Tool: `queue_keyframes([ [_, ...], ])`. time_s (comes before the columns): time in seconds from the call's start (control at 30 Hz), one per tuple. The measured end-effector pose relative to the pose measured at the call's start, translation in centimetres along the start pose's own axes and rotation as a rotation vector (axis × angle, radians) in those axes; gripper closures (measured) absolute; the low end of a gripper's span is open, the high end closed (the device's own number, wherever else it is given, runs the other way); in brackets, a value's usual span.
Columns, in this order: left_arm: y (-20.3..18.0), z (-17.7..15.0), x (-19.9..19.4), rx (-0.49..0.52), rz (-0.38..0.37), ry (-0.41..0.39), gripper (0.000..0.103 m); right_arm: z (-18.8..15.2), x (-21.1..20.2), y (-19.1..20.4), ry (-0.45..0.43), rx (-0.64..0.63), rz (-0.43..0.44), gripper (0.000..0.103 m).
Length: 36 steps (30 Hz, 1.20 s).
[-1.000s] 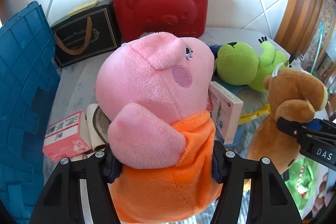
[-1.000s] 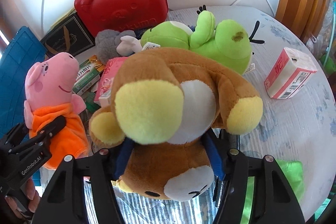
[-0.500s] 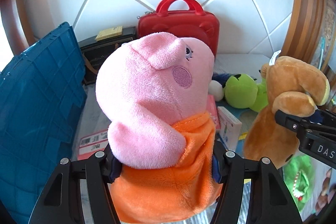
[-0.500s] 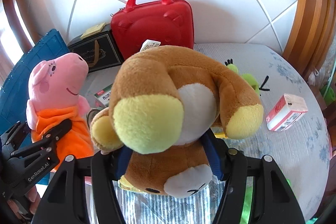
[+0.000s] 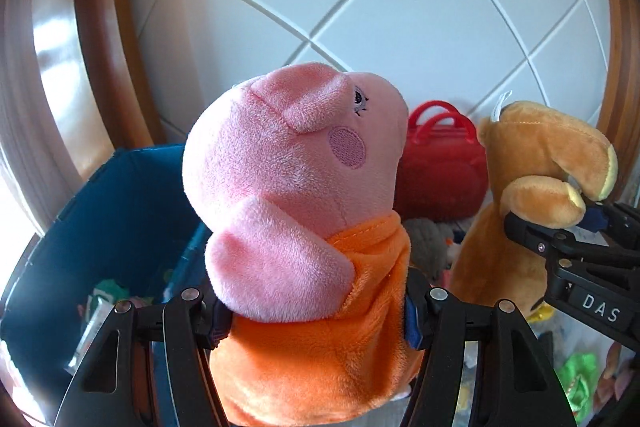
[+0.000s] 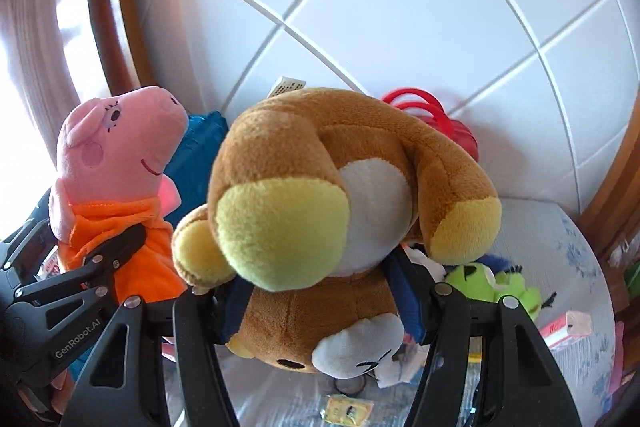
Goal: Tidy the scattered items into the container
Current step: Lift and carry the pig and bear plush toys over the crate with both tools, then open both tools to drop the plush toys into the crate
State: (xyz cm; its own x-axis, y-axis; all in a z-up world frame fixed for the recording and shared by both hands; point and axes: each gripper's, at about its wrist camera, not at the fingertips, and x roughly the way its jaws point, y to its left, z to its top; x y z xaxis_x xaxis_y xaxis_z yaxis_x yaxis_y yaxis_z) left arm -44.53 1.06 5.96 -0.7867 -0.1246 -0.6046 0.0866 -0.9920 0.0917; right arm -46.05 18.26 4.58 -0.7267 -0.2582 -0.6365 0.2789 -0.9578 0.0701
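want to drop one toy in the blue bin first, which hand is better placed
Left, likely. The left gripper holds the pink pig plush with the open blue bin just beside it on the left; the right gripper, clamping the brown bear plush, is farther over.

Both tools are matte black plastic with triangular cutouts in the finger arms and silver screw heads at the joints. Left tool point(image 5: 316, 311) has blue pads inside its fingers and "GenRobot.AI" in white on the side. Right tool point(image 6: 320, 303) has matching blue pads point(image 6: 404, 291), with "DAS" lettering on its body.
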Motion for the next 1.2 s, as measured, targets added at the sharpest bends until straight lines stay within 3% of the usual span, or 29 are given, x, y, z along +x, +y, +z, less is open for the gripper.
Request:
queue_keyframes([
  [0.17,8.1,3.6,-0.7,-0.048,0.113,0.006,0.039,5.0,0.3,7.8,-0.032,-0.069,0.066,0.042],
  [0.3,14.5,4.7,-0.1,-0.066,0.177,0.049,0.039,8.3,1.0,14.1,-0.040,-0.124,0.108,0.042],
  [0.63,28.5,2.0,3.1,-0.183,0.283,0.167,0.039,11.3,5.4,28.5,-0.021,-0.214,0.234,0.042],
  [0.93,33.9,-1.2,5.1,-0.220,0.270,0.219,0.038,10.1,9.8,35.4,0.054,-0.254,0.262,0.042],
  [1.2,34.3,-2.4,6.0,-0.221,0.232,0.245,0.024,9.7,11.3,35.0,0.109,-0.232,0.185,0.039],
])
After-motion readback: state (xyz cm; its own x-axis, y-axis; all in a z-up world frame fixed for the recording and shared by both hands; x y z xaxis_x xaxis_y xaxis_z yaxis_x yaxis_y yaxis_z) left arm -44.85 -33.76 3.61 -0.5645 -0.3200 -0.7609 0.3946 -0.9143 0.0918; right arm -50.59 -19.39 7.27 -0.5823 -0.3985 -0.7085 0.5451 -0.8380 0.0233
